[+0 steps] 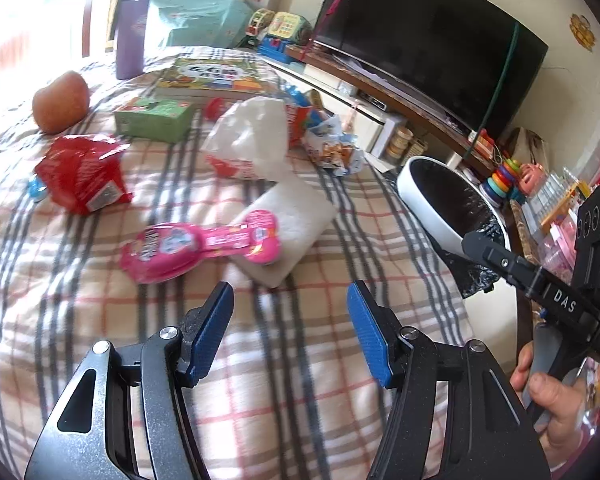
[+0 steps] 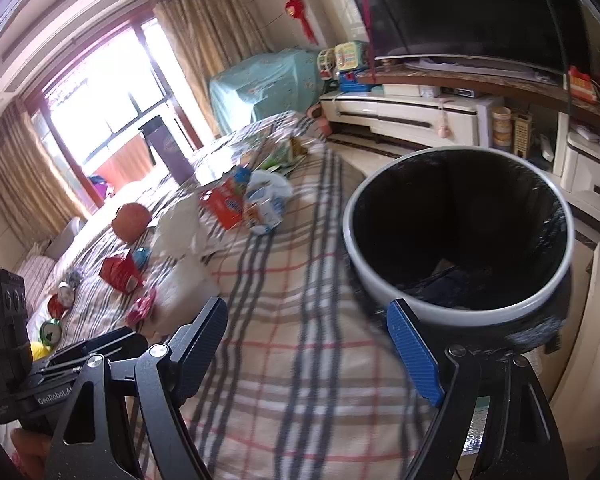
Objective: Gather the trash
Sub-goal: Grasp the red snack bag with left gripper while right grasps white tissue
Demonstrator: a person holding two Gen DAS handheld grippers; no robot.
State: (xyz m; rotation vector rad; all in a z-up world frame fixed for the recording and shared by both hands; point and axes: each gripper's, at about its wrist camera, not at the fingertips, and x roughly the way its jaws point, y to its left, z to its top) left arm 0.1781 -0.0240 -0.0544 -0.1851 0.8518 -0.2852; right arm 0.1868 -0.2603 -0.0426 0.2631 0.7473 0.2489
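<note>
Nearest, left gripper (image 1: 290, 330) released, blue pads wide apart over the plaid cloth (image 1: 100, 320), grasping nothing. Right gripper (image 2: 308, 348) also released and empty, hovering near the cloth edge. Just beyond the left gripper, pink wrapper (image 1: 198, 246) lying partly on a white pad (image 1: 296, 220). Further left, red packet (image 1: 82, 174); further still, crumpled white bag (image 1: 248, 140), green box (image 1: 154, 118), apple (image 1: 62, 102). At right, beside the cloth edge, white trash bin (image 2: 456, 232) with black liner, mouth tilted toward the right camera.
</note>
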